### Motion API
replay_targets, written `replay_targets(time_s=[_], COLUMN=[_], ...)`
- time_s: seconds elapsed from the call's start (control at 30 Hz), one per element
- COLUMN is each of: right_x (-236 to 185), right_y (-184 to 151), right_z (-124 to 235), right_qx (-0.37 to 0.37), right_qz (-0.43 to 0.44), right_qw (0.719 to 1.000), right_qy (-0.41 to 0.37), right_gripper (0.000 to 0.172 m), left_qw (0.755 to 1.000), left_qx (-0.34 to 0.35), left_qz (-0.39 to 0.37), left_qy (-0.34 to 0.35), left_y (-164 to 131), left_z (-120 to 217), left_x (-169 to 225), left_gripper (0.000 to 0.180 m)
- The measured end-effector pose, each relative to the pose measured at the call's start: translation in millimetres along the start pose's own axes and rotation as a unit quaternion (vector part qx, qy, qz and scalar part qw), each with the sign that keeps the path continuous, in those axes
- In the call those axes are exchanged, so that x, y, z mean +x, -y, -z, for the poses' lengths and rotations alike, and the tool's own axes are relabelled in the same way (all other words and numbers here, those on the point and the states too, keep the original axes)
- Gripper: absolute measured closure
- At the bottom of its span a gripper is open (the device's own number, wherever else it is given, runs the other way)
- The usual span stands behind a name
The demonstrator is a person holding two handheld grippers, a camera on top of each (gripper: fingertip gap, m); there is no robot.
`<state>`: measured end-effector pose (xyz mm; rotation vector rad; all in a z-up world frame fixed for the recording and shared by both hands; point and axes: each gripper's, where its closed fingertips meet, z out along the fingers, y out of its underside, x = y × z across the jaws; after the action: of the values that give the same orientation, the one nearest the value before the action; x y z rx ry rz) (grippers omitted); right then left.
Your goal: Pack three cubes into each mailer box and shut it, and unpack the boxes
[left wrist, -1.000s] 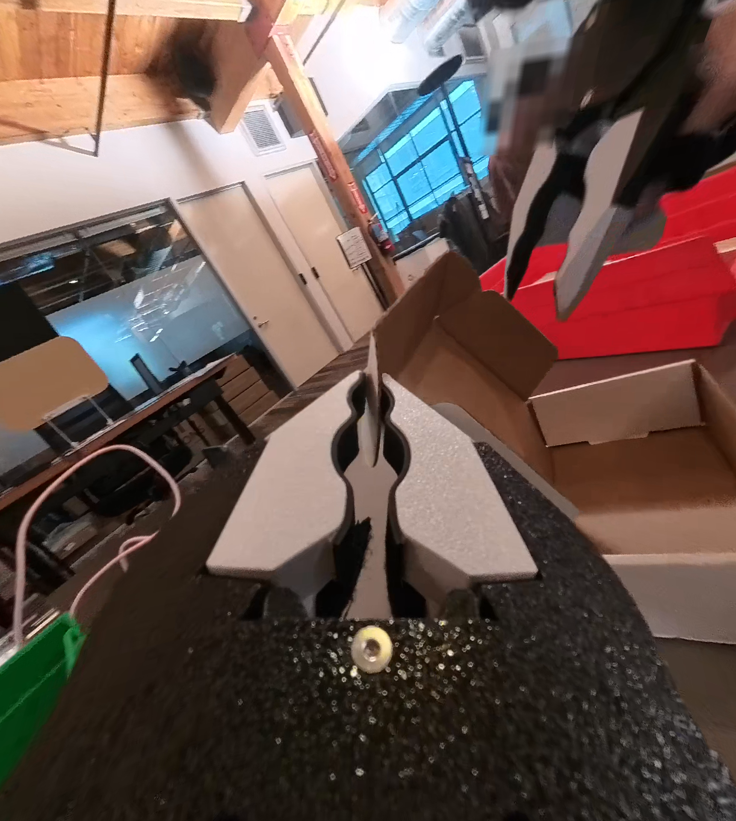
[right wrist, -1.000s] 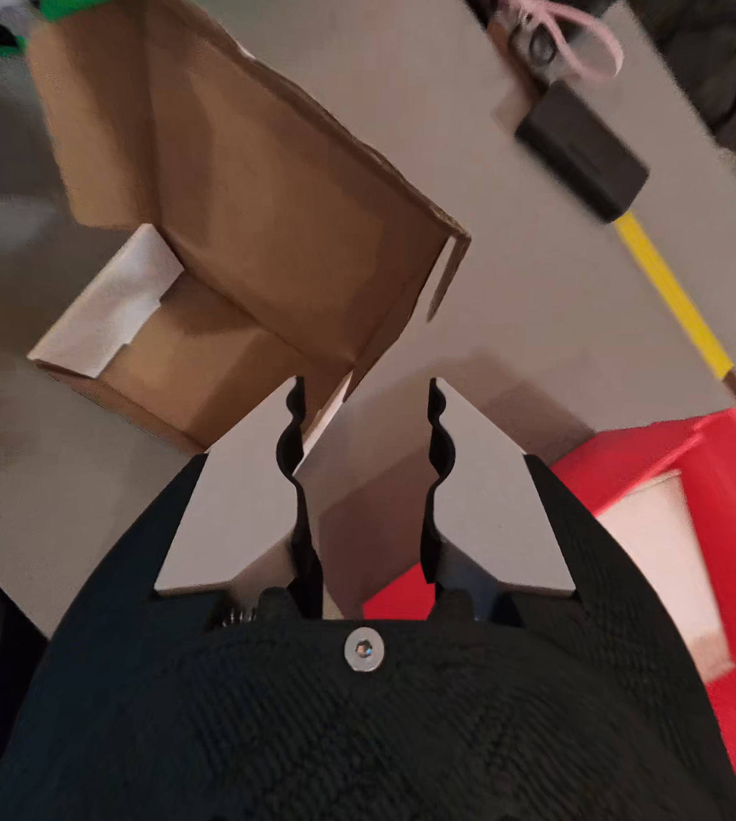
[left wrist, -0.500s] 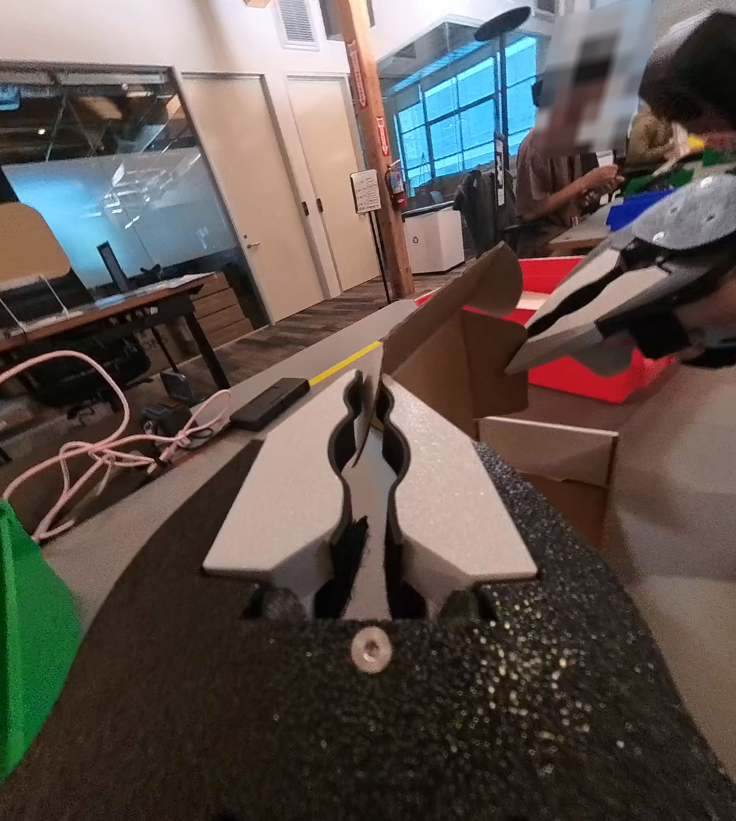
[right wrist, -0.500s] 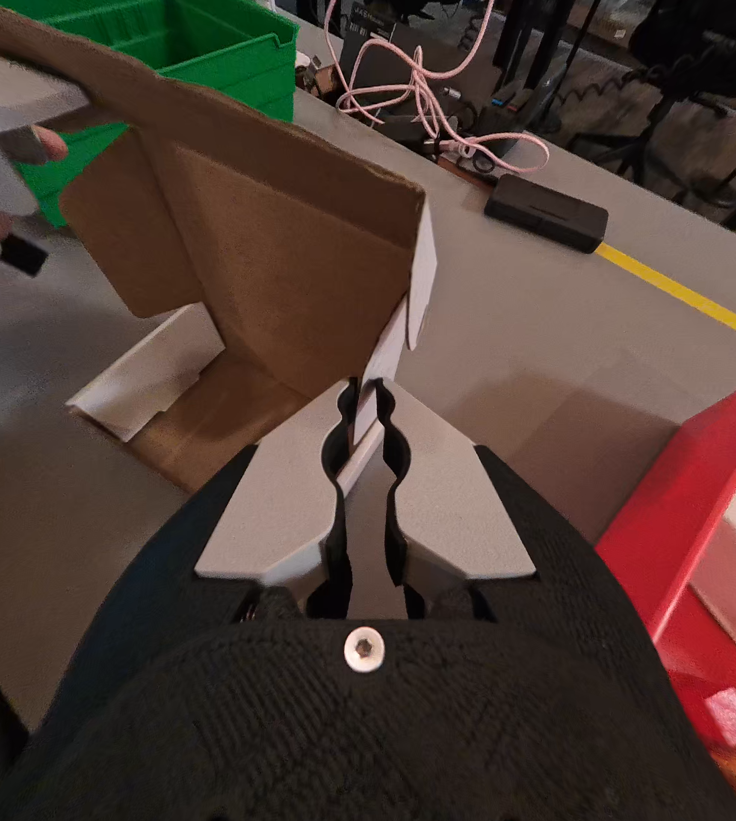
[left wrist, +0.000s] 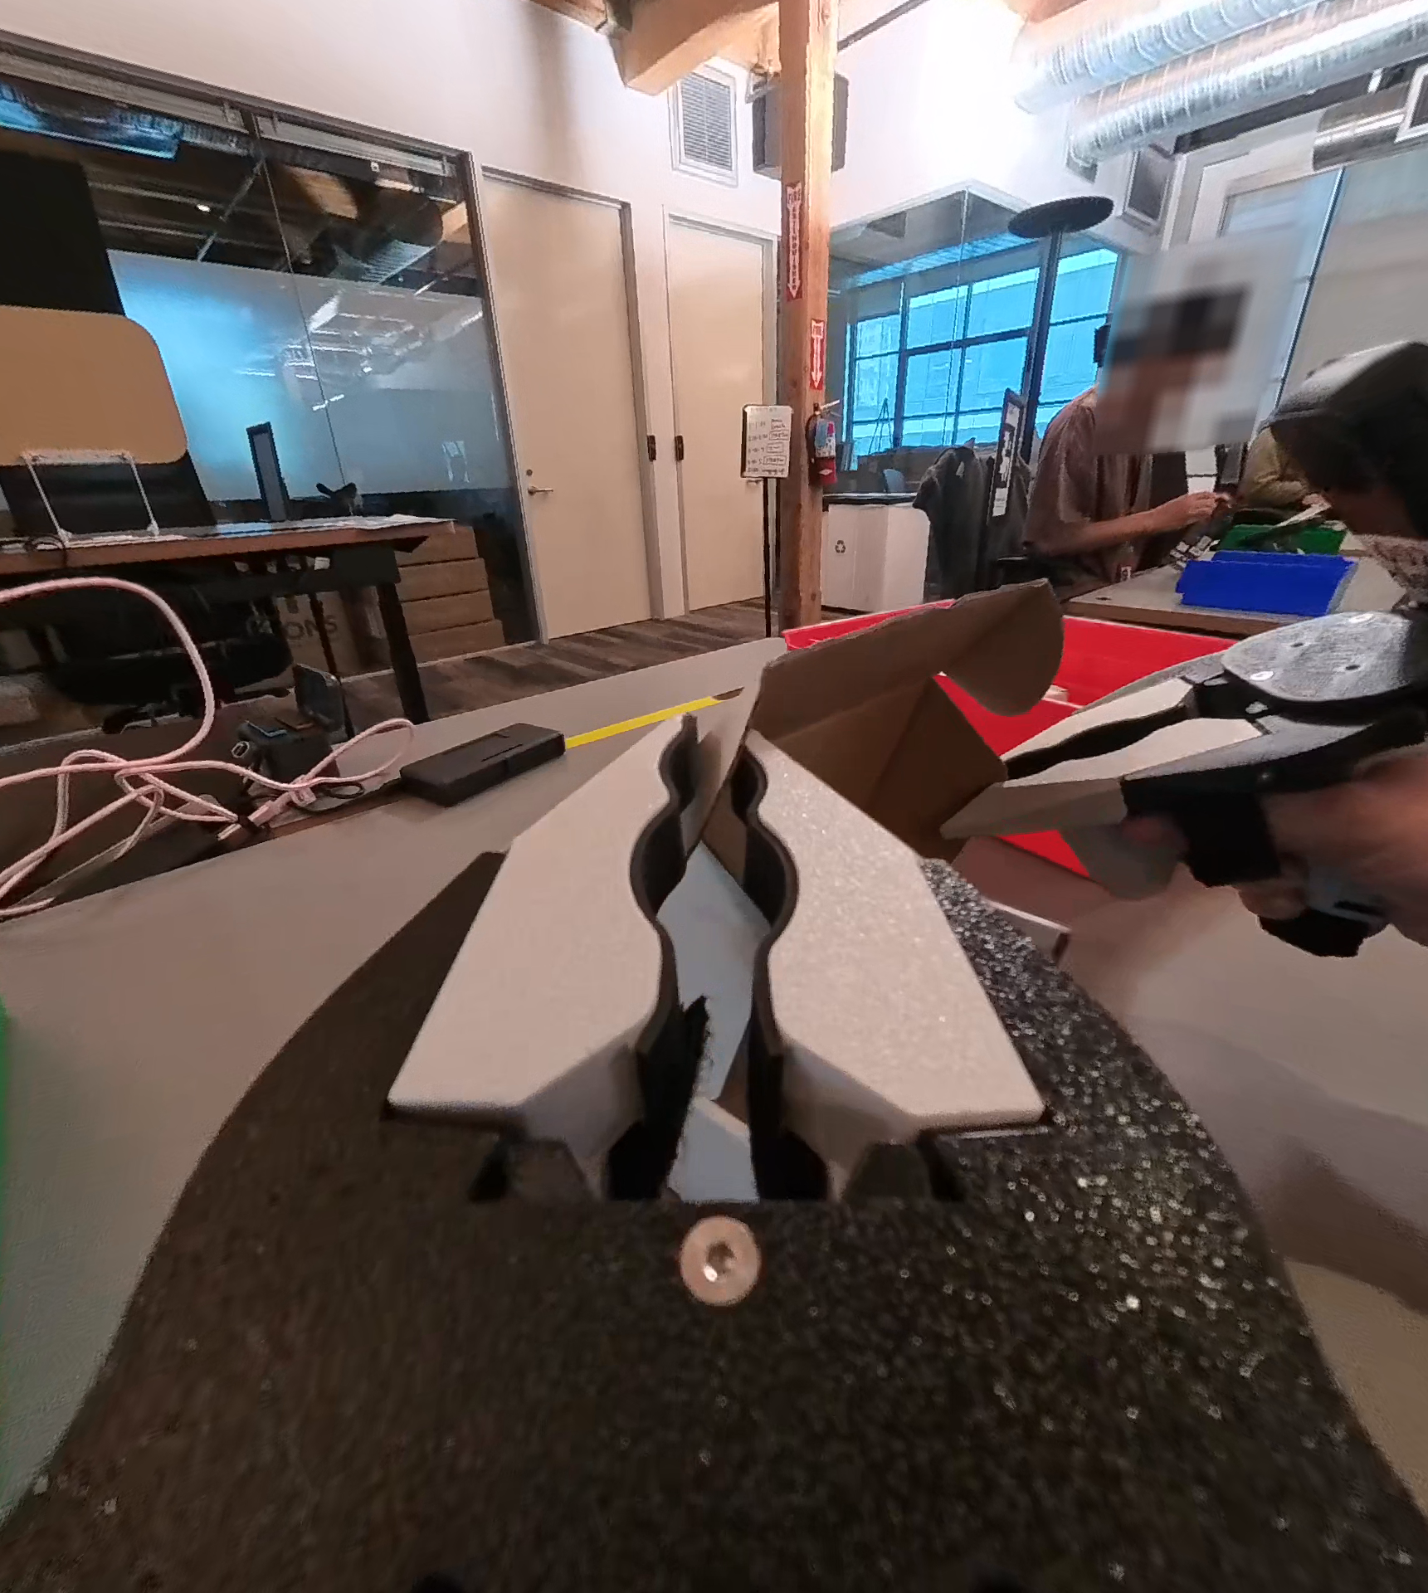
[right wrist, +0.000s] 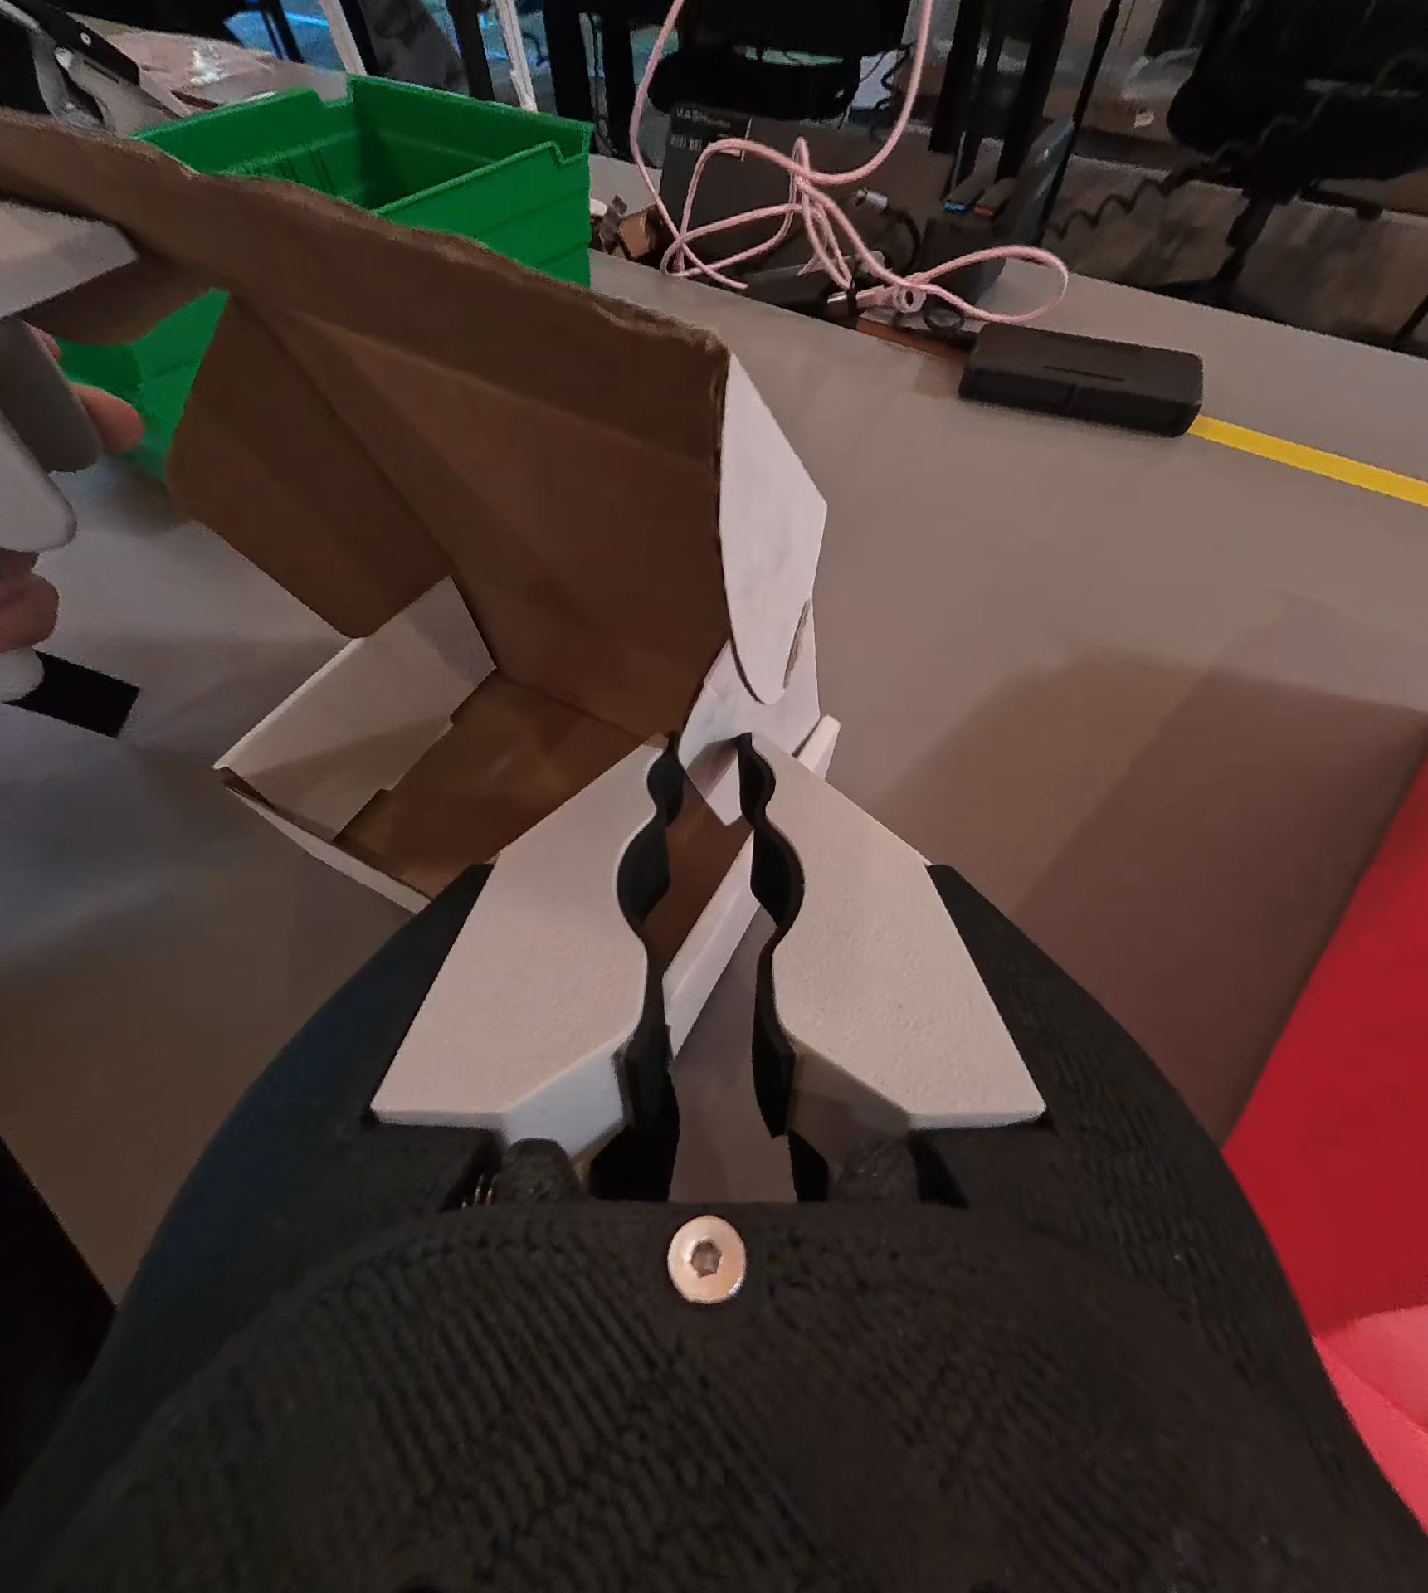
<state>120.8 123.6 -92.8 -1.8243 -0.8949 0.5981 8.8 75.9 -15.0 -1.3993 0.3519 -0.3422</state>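
Observation:
A mailer box, white outside and brown inside, stands open on the grey table, its base (right wrist: pixel 365 741) low and its lid (right wrist: pixel 434 388) raised. My left gripper (left wrist: pixel 710 741) is shut on the lid's left side flap, whose edge runs between its pads. In the right wrist view its finger (right wrist: pixel 3 259) shows at the lid's far corner. My right gripper (right wrist: pixel 706 746) is shut on the lid's white right side flap (right wrist: pixel 766 552), which crosses its jaws at a slant. It also shows in the left wrist view (left wrist: pixel 977 802), fingers on either side of the flap (left wrist: pixel 891 750). No cubes show in the box.
A red bin (right wrist: pixel 1382 1034) stands close on the right and a green bin (right wrist: pixel 451 172) behind the box. A black device (right wrist: pixel 1081 388), pink cables (right wrist: pixel 822 215) and a yellow line (right wrist: pixel 1339 474) lie at the table's far side. A person (left wrist: pixel 1089 500) works at another table. Some 15 cm of space lies between my two pairs of fingers.
My right gripper came down from above with wide jaws and closed on the right side flap; its pads now stand slightly wider. My left gripper kept its flap, and the lid swung.

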Motion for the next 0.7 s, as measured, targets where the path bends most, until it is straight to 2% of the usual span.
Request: replay_targets(time_s=[0.23, 0.4, 0.57, 0.7], right_x=[-2, -6, -8, -5], right_y=[1, 6, 0, -3], right_z=[1, -1, -1, 3], right_qx=[0.041, 0.065, 0.069, 0.073], right_qz=[-0.019, -0.038, -0.026, -0.009], right_qw=[0.999, 0.997, 0.997, 0.997], right_qy=[-0.003, 0.001, -0.009, -0.025], right_gripper=[0.162, 0.16, 0.161, 0.166], left_qw=[0.998, 0.982, 0.985, 0.986], left_qx=[0.011, 0.02, 0.041, 0.051], left_qz=[0.055, 0.186, 0.161, 0.156], left_qy=[0.015, 0.032, 0.033, -0.002], left_y=[3, 2, 2, 6], left_z=[2, -4, 4, 11], left_x=[-2, -18, -6, -1], left_gripper=[0.174, 0.173, 0.173, 0.171])
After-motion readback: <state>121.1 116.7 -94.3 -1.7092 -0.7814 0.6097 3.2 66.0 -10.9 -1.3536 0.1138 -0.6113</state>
